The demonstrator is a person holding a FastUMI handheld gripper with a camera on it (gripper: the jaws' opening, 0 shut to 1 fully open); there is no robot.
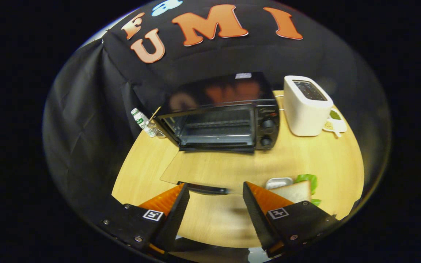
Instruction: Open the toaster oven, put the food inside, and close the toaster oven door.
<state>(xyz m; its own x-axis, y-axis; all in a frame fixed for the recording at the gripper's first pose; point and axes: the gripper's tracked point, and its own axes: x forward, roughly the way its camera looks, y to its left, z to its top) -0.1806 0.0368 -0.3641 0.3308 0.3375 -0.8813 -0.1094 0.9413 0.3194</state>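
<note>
1. Gripper (216, 190) nearest, fingers spread wide apart, nothing held between them; tips just short of the door handle (203, 188).
2. Toaster oven (225, 117) beyond the fingers on the wooden table (305, 153), glass door (210, 170) folded fully down flat toward the gripper, cavity with rack exposed.
3. Slice of bread (294, 191) just past the right finger, beside a small metal tray (279, 181) and green leaves (309, 180).
4. White pop-up toaster (305, 107) right of the oven, small dish (334, 122) behind it.
5. Small bottle (141, 120) left of the oven, against the booth cloth.
</note>
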